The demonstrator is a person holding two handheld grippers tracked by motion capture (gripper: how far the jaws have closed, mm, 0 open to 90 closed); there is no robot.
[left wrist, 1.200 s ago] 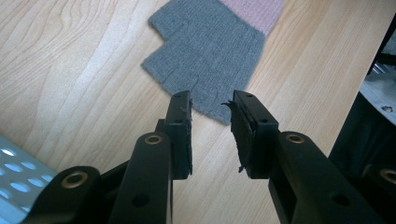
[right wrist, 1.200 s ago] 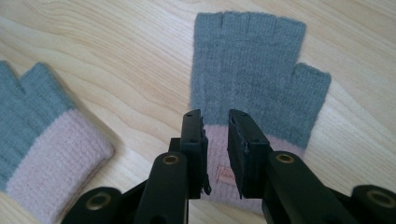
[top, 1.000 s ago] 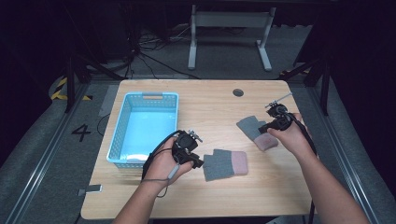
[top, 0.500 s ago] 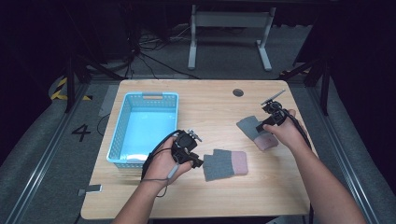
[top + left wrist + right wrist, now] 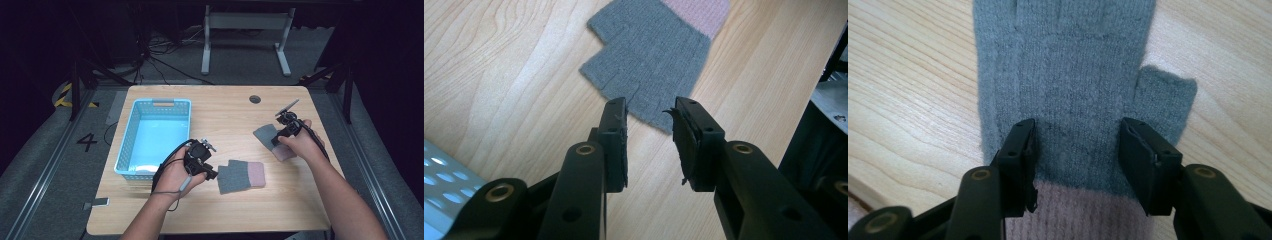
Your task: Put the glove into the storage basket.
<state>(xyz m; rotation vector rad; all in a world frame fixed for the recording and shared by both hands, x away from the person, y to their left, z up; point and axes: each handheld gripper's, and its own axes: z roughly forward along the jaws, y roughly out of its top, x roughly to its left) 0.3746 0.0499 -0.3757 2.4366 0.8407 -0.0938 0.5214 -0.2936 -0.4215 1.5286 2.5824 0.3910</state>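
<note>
Plainly, we had two knitted gloves to deal with, grey in the hand with pink cuffs, both lying flat on the wooden table [image 5: 210, 210]. The nearer glove [image 5: 242, 175] sat lower centre in the high view, just right of our left gripper [image 5: 212, 173]; the farther glove [image 5: 269, 137] lay at mid-right, partly under our right gripper [image 5: 274, 141]. A blue basket [image 5: 129, 150] stood at the left of the table, its inside bare.

In the left gripper view, the left gripper [image 5: 651, 120] had its jaws parted with nothing between them, the tips just short of the glove's [image 5: 649, 60] grey edge, at the lower middle of the frame. In the right gripper view, the right gripper [image 5: 1077, 132] stood over its glove [image 5: 1068, 75], near the line where grey meets pink; its jaws had just been opening and now stood wide, straddling the knit without pinching it.

We judged both gloves light, soft and limp: they would sag and fold once lifted, with no risk of breaking, and the wool should not slip between the pads. Because each lay flat against the wood, we thought the best hold was a pinch through both layers near the cuff or along an edge, pressing down to gather a ridge of knit.
</note>
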